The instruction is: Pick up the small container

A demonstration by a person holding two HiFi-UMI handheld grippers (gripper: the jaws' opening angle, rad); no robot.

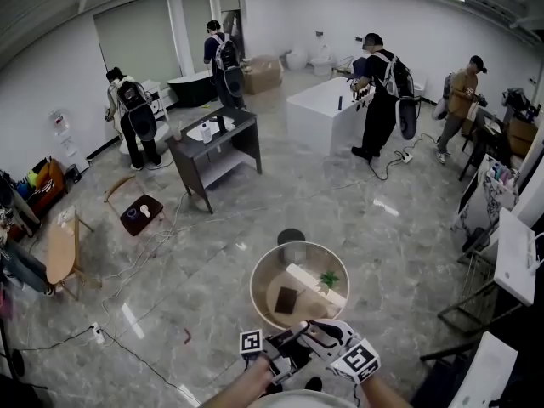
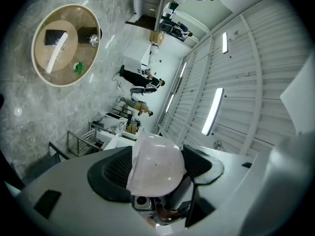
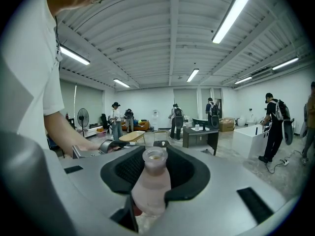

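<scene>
A small frosted pinkish bottle with an open neck stands upright between the black pads of my right gripper, which is shut on it. In the left gripper view a translucent dome-shaped cap sits between the pads of my left gripper, which is shut on it. Seen from the head, both grippers are close together at the bottom edge, the left gripper beside the right gripper, just in front of the round wooden table. What they hold is hidden there.
On the round table lie a long white box, a dark square pad and a small green plant. Further off stand a dark desk, a white counter, several people and metal racks at right. Cables cross the floor.
</scene>
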